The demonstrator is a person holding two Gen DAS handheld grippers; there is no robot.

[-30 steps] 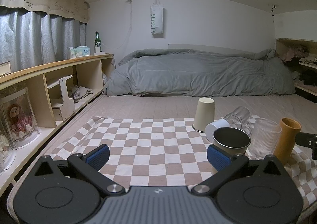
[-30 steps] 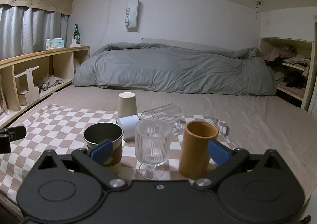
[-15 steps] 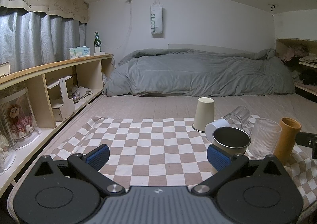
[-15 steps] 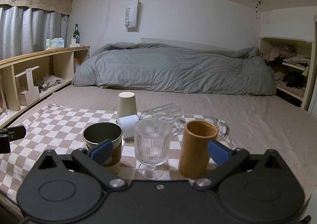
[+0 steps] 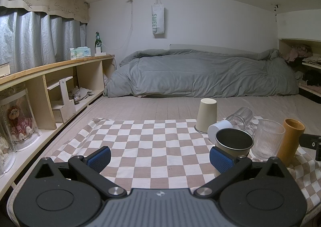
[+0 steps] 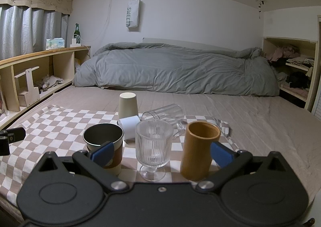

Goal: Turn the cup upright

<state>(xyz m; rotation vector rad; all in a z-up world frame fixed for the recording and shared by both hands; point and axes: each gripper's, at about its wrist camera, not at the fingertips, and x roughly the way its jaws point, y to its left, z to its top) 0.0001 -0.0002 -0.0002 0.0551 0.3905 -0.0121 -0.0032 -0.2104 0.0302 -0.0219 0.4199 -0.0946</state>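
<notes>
Several cups stand on a checkered cloth (image 5: 140,142) (image 6: 50,124). A cream cup (image 5: 206,115) (image 6: 128,105) stands upside down at the back. A white cup (image 5: 218,129) (image 6: 129,126) and a clear glass (image 5: 239,117) (image 6: 164,113) lie on their sides. A dark metal cup (image 5: 233,143) (image 6: 104,144), a ribbed stemmed glass (image 5: 267,139) (image 6: 153,146) and a brown cup (image 5: 291,141) (image 6: 198,150) stand upright in front. My left gripper (image 5: 160,157) is open and empty over the cloth, left of the cups. My right gripper (image 6: 161,151) is open and empty, just in front of the upright cups.
A grey duvet (image 5: 200,72) lies across the far end of the bed. Wooden shelves (image 5: 50,90) with a bottle (image 5: 98,43) and tissue box run along the left. A shelf with clothes (image 6: 291,70) stands on the right.
</notes>
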